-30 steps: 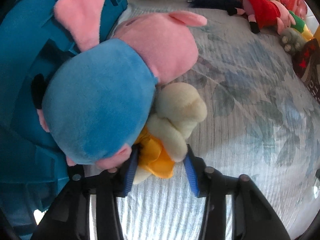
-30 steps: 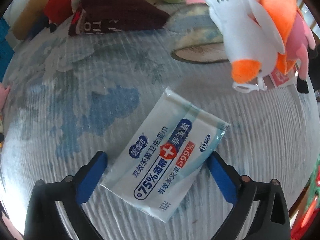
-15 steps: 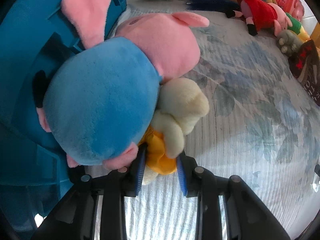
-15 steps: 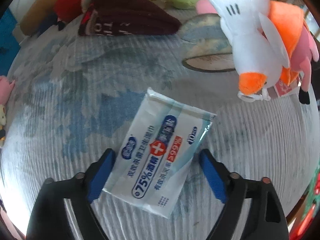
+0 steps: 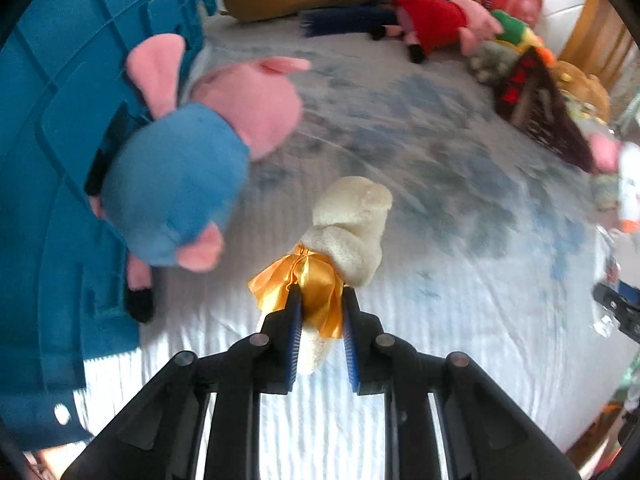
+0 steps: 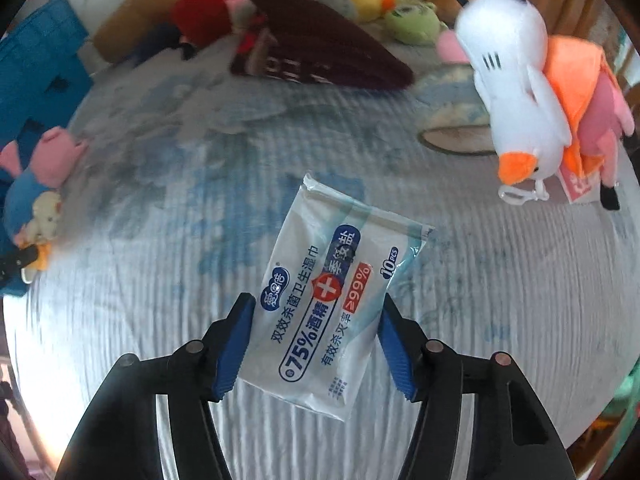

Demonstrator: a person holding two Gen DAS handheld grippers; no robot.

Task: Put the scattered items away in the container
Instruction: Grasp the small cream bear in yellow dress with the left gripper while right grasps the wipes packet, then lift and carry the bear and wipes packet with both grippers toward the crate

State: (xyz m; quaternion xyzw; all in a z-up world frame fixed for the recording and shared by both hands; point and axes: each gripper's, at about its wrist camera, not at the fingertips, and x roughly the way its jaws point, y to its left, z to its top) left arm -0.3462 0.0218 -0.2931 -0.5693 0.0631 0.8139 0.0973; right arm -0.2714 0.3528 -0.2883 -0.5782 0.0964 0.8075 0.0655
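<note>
- Since its jaws pinch the gold ribbon, the left gripper (image 5: 319, 304) carries the cream toy (image 5: 349, 227) clear of the bed (image 5: 460, 292).
- Beside it lies the pig (image 5: 188, 184), against the blue crate (image 5: 44, 128).
- Right gripper (image 6: 316, 332) has closed on the wipes pack (image 6: 332, 300), probably crate-bound too.

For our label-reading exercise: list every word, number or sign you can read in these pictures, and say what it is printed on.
All on the wipes pack between the right gripper's fingers:
"75%酒精"
"双效杀菌卫生湿巾"
"有效杀灭率 ≥99%"
"10 PCS"
A white cross on a red disc.
The round blue logo and the blue oval's characters are too blurred.
The dark brown cloth carries pale lettering, unreadable.
</note>
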